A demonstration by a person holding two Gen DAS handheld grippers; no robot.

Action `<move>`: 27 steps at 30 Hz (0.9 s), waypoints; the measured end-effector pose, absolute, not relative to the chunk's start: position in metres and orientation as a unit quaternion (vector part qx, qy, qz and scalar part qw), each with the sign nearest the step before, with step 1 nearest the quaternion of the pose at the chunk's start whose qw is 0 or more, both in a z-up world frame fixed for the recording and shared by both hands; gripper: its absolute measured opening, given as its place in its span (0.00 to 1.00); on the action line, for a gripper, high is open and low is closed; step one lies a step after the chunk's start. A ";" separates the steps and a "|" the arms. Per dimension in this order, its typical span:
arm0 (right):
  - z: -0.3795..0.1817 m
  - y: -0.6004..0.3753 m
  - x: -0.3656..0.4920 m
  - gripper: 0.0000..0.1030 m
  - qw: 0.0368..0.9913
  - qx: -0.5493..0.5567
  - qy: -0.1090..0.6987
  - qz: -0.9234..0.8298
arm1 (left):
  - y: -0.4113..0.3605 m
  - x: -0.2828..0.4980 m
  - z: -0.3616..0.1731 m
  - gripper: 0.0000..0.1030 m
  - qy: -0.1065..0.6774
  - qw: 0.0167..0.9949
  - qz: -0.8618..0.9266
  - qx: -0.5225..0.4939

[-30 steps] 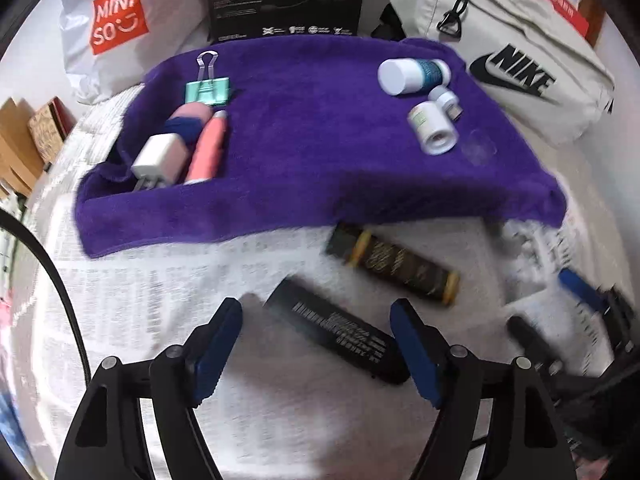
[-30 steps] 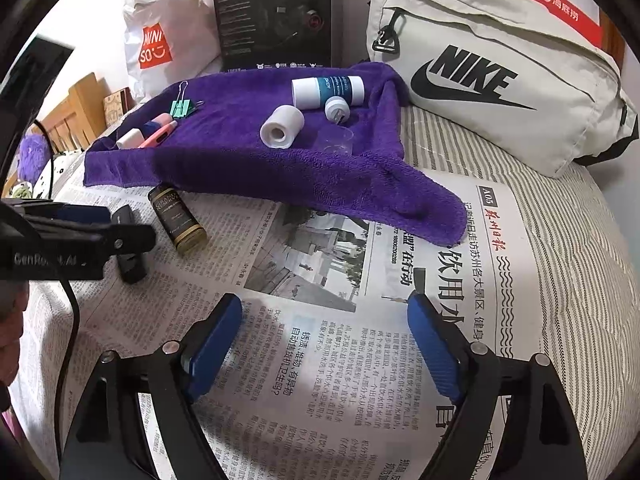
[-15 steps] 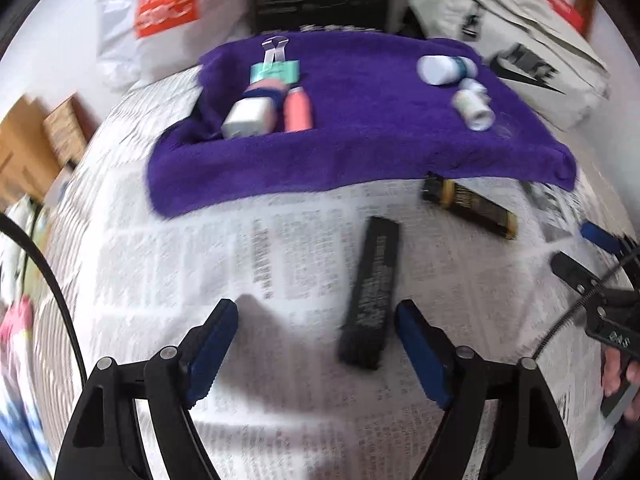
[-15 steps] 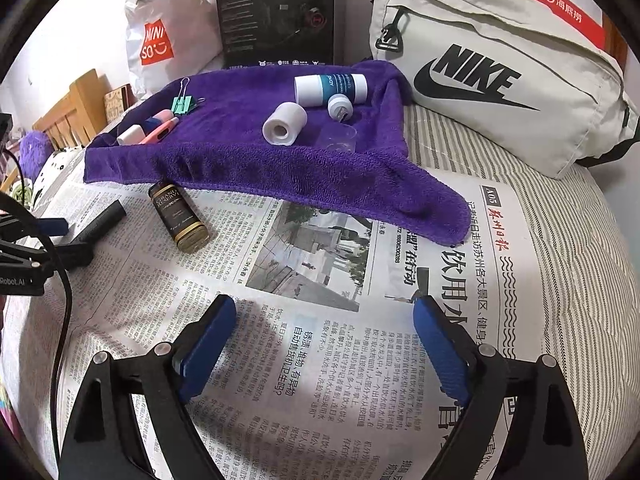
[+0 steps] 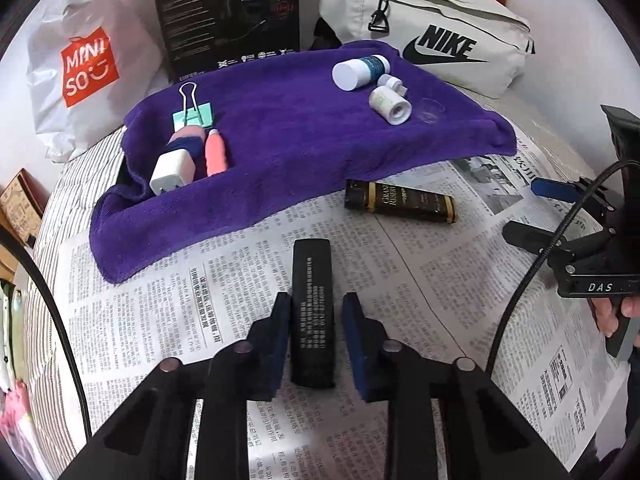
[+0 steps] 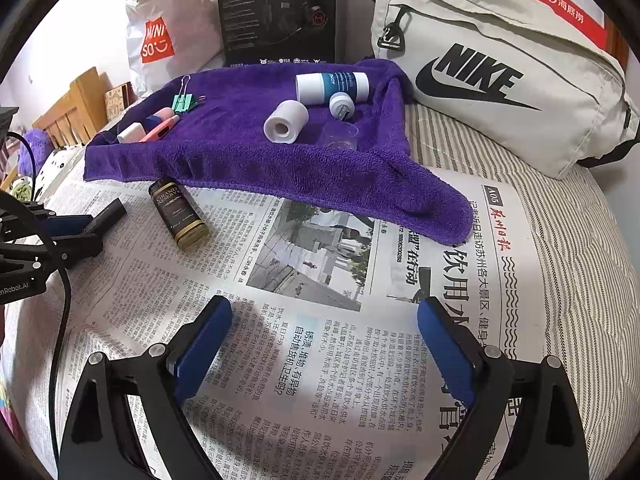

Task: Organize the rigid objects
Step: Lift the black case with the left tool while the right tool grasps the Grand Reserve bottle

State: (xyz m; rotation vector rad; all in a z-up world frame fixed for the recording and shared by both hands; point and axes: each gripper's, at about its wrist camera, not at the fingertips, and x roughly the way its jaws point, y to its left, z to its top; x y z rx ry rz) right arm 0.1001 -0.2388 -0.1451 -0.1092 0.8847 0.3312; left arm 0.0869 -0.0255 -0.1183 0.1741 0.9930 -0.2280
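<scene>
A flat black bar (image 5: 312,304) with white print lies on the newspaper. My left gripper (image 5: 316,308) straddles its near half, jaws narrowed; the left pad touches it, a thin gap shows at the right pad. A black and gold tube (image 5: 400,201) lies beyond it; it also shows in the right wrist view (image 6: 179,216). A purple towel (image 5: 288,136) holds a white charger (image 5: 172,172), pink tube (image 5: 215,151), green binder clip (image 5: 193,118), white bottles (image 5: 360,72) and a clear cup (image 5: 430,110). My right gripper (image 6: 324,328) is wide open and empty above the newspaper.
A Nike bag (image 6: 500,92) lies at the back right. A black box (image 5: 228,16) and a Miniso bag (image 5: 80,64) stand behind the towel. The newspaper (image 6: 320,320) covers a striped bed. The right gripper's body (image 5: 592,256) shows at the right edge of the left wrist view.
My left gripper has moved forward over the black bar and its jaws have narrowed from wide open to close around the bar. The right gripper has barely moved.
</scene>
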 end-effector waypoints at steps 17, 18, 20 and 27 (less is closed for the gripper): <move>-0.138 -0.229 0.098 0.90 0.879 -0.062 0.437 0.182 | 0.021 0.067 -0.112 0.20 0.481 0.872 -0.043 0.076; -0.135 -0.224 0.097 0.89 0.877 -0.066 0.435 0.192 | 0.024 0.066 -0.111 0.20 0.479 0.874 -0.046 0.071; -0.129 -0.216 0.094 0.89 0.878 -0.077 0.428 0.201 | 0.031 0.065 -0.114 0.20 0.481 0.874 -0.050 0.056; -0.111 -0.176 0.095 0.89 0.872 -0.128 0.407 0.239 | 0.040 0.063 -0.119 0.20 0.477 0.877 -0.053 0.034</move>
